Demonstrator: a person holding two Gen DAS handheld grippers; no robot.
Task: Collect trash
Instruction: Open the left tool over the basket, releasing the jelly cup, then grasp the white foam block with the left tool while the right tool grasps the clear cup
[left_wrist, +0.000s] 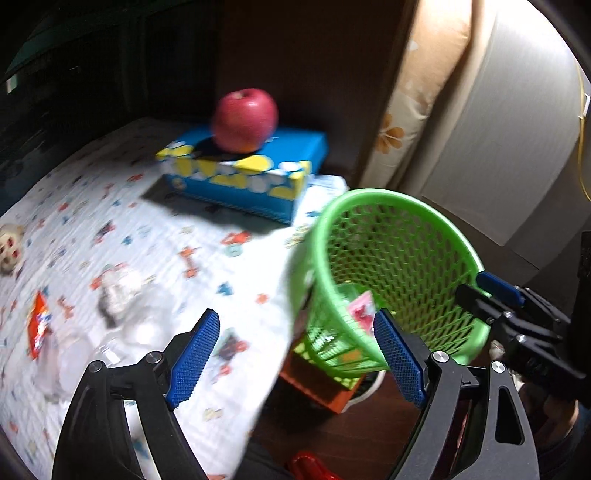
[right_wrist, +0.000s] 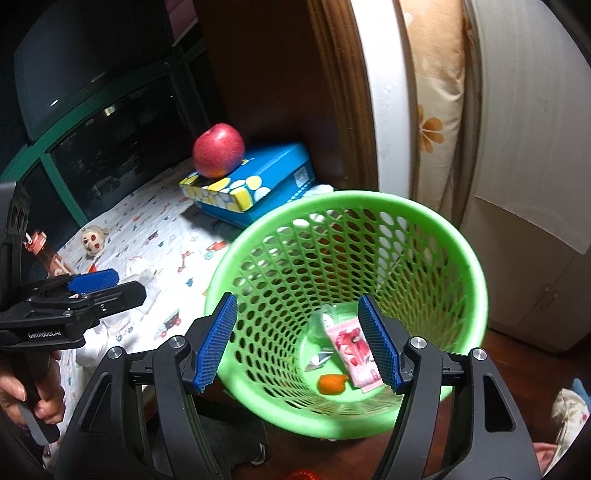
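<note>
A green mesh basket (right_wrist: 369, 229) stands tilted beside the table, holding a pink wrapper (right_wrist: 354, 350), an orange peel (right_wrist: 332, 384) and foil scraps. My right gripper (right_wrist: 299, 332) hangs open over the basket's near rim, its pads pressing on nothing. My left gripper (left_wrist: 295, 332) is open and empty above the table edge, left of the basket (left_wrist: 399, 258). On the patterned cloth in front of it lie a crumpled white wrapper (left_wrist: 118, 295), a red wrapper (left_wrist: 38, 325) and blurred clear plastic (left_wrist: 74, 358). The right gripper (left_wrist: 480, 291) shows at the basket's right rim.
A red apple (left_wrist: 245, 118) sits on a blue tissue box (left_wrist: 251, 173) at the table's back. A small doll head (right_wrist: 94, 240) lies at the left. An orange box (left_wrist: 317, 384) stands under the basket. A hand (right_wrist: 22, 384) holds the left gripper (right_wrist: 110, 286). White cabinets stand on the right.
</note>
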